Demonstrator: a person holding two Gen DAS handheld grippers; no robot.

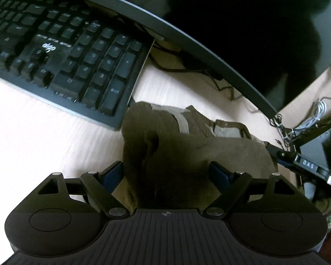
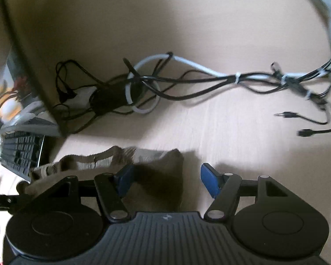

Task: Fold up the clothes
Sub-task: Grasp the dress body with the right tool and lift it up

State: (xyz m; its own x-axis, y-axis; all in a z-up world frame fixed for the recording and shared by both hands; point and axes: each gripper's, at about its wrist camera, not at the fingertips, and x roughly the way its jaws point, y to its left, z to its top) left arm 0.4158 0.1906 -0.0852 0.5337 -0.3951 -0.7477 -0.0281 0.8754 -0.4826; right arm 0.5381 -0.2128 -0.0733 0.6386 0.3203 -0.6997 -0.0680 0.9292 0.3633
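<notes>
Left wrist view: the left gripper (image 1: pixel 166 172) hangs over an olive-brown garment (image 1: pixel 187 145) bunched on the pale wooden desk (image 1: pixel 44 128), its 2 fingers spread wide with cloth between them but not pinched. The garment lies just beside the corner of a black keyboard (image 1: pixel 61 50), under the lower edge of a dark monitor (image 1: pixel 231 33); a lighter band shows along its far edge. The other gripper reaches in at the right.

Right wrist view: the right gripper (image 2: pixel 167 181) is likewise spread, holding nothing. Its left finger sits over the garment's right corner (image 2: pixel 156 172); its right finger is over bare desk. A tangle of cables (image 2: pixel 139 88) lies further back.

The garment is a compact lump, which fits either a finished fold just released or a heap about to be gripped. Any grasp needs both grippers closing on an edge.
</notes>
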